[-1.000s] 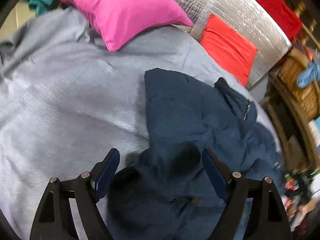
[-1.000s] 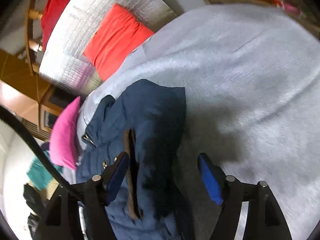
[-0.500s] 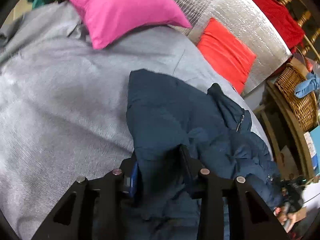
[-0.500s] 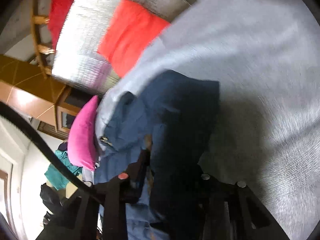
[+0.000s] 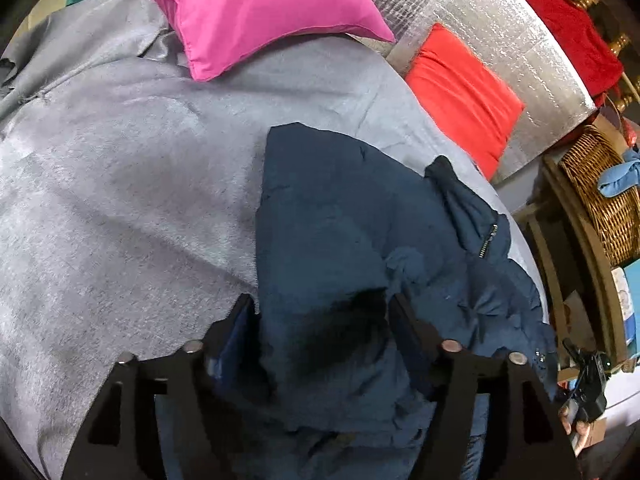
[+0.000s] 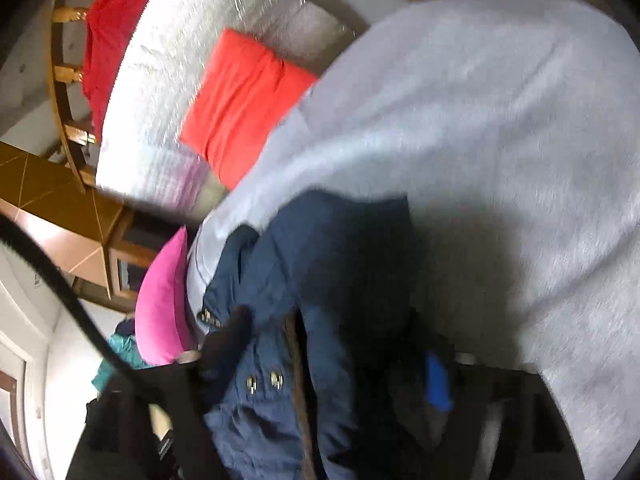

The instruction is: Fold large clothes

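I count 1 navy jacket (image 5: 340, 216), 1 pink pillow (image 5: 256, 8), 1 red pillow (image 5: 464, 96), 1 wicker basket (image 5: 604, 200), 2 tools.

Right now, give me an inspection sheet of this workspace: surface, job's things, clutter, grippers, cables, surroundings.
Surface: grey bedspread, creased.
Job's things: navy jacket, rumpled, partly folded over itself.
Clutter: pink pillow and red cushion beyond the jacket.
Grippers: left gripper and right gripper have just been opening; jacket fabric lies between each pair of jaws; the right wrist view is blurred.
Cables: one black cable crossing the right wrist view.
Surroundings: silver quilted panel, wicker basket.
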The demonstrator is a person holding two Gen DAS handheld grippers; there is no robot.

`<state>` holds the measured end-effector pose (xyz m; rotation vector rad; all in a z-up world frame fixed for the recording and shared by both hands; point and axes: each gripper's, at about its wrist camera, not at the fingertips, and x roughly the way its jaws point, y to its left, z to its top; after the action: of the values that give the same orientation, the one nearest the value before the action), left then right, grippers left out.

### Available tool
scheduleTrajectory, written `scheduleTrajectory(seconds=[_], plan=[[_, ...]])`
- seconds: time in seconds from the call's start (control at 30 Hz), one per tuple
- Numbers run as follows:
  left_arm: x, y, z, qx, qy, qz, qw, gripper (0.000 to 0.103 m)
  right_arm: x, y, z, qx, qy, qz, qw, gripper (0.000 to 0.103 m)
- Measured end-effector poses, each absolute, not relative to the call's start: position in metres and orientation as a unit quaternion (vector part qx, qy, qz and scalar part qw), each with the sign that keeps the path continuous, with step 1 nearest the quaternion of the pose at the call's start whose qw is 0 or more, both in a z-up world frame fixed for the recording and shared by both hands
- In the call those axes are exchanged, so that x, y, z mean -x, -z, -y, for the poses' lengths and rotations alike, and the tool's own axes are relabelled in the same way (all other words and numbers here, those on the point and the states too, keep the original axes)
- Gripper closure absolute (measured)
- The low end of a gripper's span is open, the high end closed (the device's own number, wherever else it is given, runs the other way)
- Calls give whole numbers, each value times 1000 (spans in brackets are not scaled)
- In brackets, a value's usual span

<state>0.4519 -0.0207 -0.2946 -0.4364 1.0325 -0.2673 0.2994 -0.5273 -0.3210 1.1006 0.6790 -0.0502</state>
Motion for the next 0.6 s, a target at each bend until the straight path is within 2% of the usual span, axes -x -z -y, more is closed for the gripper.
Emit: scheduleTrajectory(seconds=[0.23,0.3,0.33,0.43,0.6], plan=[[-457,296,30,205,134,-476,845,30,-319,340,529,-524,11,-320,789,20],[-457,294,34,201,133,-469,850,40,-326,337,522,-502,6,-329,800,36],[-457,293,36,192,128,-466,854,45,-330,338,518,-498,-1,-337,799,52],[-455,287,45,178,129,-456,863,47,-329,331,514,-488,-2,-331,808,59],[-449,279,49,155,131,-449,870,47,-318,298,502,-446,-16,-303,842,60]])
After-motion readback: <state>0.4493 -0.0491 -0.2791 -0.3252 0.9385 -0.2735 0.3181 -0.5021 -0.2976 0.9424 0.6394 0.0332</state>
